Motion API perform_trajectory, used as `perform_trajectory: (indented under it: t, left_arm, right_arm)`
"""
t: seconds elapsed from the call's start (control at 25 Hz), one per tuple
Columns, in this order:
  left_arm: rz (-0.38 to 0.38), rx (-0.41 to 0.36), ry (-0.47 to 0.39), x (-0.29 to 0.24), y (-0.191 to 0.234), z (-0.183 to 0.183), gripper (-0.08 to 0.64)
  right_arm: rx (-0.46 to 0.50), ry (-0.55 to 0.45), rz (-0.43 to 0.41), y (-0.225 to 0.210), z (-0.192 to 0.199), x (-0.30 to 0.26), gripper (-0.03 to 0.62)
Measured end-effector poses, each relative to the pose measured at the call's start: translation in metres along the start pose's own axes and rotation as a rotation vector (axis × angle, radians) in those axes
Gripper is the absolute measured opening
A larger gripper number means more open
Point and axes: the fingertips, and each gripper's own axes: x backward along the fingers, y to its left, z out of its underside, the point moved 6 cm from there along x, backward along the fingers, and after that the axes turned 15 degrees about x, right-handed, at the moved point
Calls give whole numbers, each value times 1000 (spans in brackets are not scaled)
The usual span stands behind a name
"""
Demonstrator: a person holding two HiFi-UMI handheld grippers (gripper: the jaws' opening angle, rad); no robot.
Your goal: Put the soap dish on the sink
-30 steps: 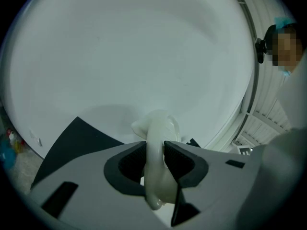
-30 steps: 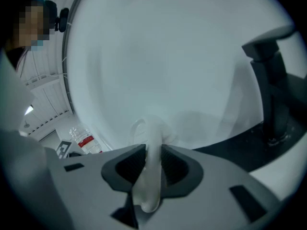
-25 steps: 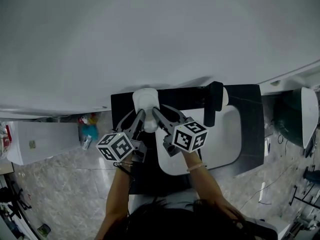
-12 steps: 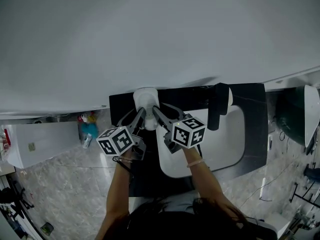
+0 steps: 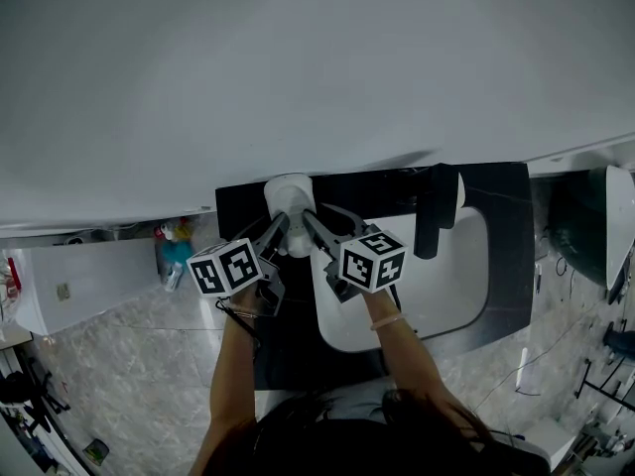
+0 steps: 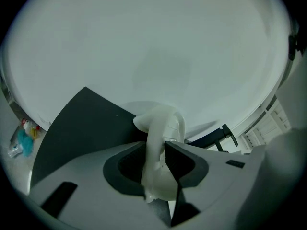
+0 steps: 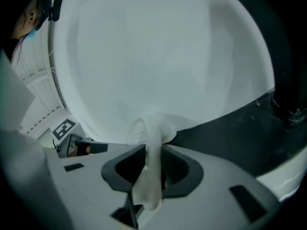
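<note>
Judged to be the placing step, close to its end. Carried with both tools at once: the white soap dish [image 5: 290, 198], pinched on its thin rim by the left gripper [image 6: 160, 150] from about 7 o'clock of the dish in the head view, and by the right gripper [image 7: 153, 159] from about 5 o'clock. In both gripper views, jaws pressed on the rim from two sides, not spread free. Found at the back left corner of the black table [image 5: 496, 226], at about 10 o'clock from the white sink [image 5: 446, 276] and close to the wall [image 5: 298, 67]. Not possible to tell whether already touching the table or hanging just over it. Next, probably: lower gently until flat on the table beside the basin, keep both sides level, then spread both pairs of jaws at the same time and draw back toward 6 o'clock without dragging the dish along. Counted: one soap dish, two grippers, one sink, one black faucet [image 5: 437, 211] at 12 o'clock of the basin, one table.
</note>
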Motion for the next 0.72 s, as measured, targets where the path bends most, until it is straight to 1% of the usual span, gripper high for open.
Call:
perform_trajectory:
  t: [0.12,0.2,0.32,0.4,0.56,0.72]
  left_arm:
    - [10,17,37,-1,-1,0,126]
    - [11,6,51,-1,-2,-2,126]
    - [-11,-25,32,3,0,-6,126]
    - [-14,-32,20,6,1,-5,126]
    - [11,-27,1,9,2,-4,126]
    - [44,-19,-27,14,2,-11,126]
  right_arm:
    - [0,-4,5,0,0,0,112]
    - [-5,-8,7,1,0,0,112]
    - [-10,-1,-4,4,0,-2,112]
    - [-14,6,-13,6,2,-3,112]
    - [-29,8,-6,5,4,-1,114]
    - [-26,11,10,5,4,-2,114]
